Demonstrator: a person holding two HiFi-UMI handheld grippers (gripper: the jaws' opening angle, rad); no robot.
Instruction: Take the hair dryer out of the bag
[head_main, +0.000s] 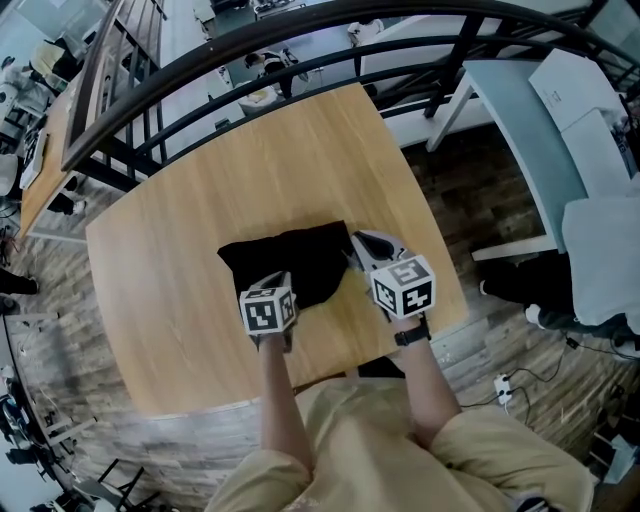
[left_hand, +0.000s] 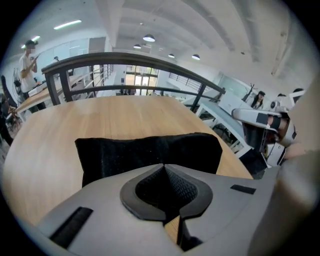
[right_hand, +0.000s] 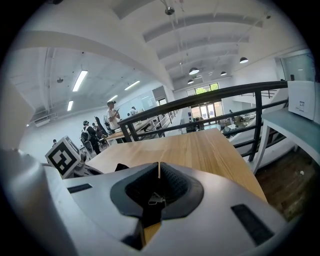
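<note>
The left tool (left_hand: 163, 166) is closed, its tips pinching the near edge of the black bag (head_main: 290, 258). The right tool (right_hand: 159, 165) is clamped on a small metal zipper pull (right_hand: 156, 199) at the bag's right end. Under the bag is a pale wooden counter (head_main: 250, 170), and beyond it a dark railing (head_main: 300, 50). The bag lies limp, matte and roughly rectangular.

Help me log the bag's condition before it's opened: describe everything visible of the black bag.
The black bag is a soft, matte cloth pouch, roughly rectangular, lying slack on the wooden table near its front edge. No opening or contents show. At its right end, the right gripper has its fingers shut on a small metal zip pull. The left gripper is closed at the near edge; whether it pinches cloth is unclear.
</note>
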